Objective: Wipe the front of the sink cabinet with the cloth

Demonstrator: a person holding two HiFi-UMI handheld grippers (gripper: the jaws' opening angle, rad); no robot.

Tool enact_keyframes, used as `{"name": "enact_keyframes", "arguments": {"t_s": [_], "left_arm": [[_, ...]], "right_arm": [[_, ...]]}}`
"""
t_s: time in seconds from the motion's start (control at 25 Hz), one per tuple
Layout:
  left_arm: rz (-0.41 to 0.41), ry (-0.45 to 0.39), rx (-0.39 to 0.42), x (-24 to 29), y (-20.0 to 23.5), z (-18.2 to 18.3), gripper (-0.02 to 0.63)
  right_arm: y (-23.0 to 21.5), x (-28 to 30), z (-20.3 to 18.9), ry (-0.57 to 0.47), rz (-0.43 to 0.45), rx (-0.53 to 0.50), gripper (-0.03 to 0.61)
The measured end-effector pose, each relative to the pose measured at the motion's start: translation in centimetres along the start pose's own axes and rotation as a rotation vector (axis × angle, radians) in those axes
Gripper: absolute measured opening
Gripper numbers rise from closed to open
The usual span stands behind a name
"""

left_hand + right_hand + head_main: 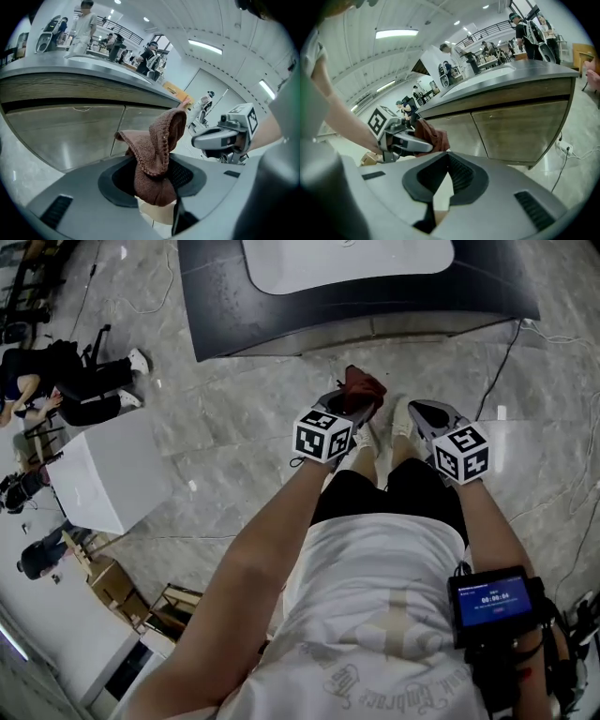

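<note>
A brown cloth (361,388) is bunched between the jaws of my left gripper (347,409), which is shut on it. In the left gripper view the cloth (157,154) sticks up out of the gripper (154,174) in a folded peak. My right gripper (424,414) is level with it on the right, shut with nothing in it (447,159). The sink cabinet (356,301) stands a short way ahead, with a dark counter and a white basin (347,259). Its wood-grain doors (70,131) (520,131) face both grippers. Neither gripper touches them.
A white box (103,474) stands on the floor to the left, with seated people (75,381) beyond it and cardboard boxes (112,582) nearer me. A black cable (497,362) runs from the cabinet's right end to a power strip (567,147).
</note>
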State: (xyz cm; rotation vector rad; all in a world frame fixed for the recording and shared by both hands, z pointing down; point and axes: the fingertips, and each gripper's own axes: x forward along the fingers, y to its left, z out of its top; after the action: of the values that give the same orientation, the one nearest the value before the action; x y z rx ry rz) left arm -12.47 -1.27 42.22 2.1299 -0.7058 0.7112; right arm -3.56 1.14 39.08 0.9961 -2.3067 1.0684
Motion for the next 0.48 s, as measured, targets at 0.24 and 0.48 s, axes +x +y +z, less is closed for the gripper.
{"name": "enact_keyframes", "arguments": {"t_s": [0.24, 0.48], "left_arm": [[0.027, -0.022, -0.097, 3.7, 3.6, 4.5, 0.163], [0.018, -0.113, -0.228, 6.7, 5.4, 10.7, 0.163]], "right_arm": [[-0.2, -0.1, 1.2, -0.091, -0.038, 0.115, 0.012], [-0.5, -0.7, 1.2, -0.133, -0.074, 0.189, 0.012]]}}
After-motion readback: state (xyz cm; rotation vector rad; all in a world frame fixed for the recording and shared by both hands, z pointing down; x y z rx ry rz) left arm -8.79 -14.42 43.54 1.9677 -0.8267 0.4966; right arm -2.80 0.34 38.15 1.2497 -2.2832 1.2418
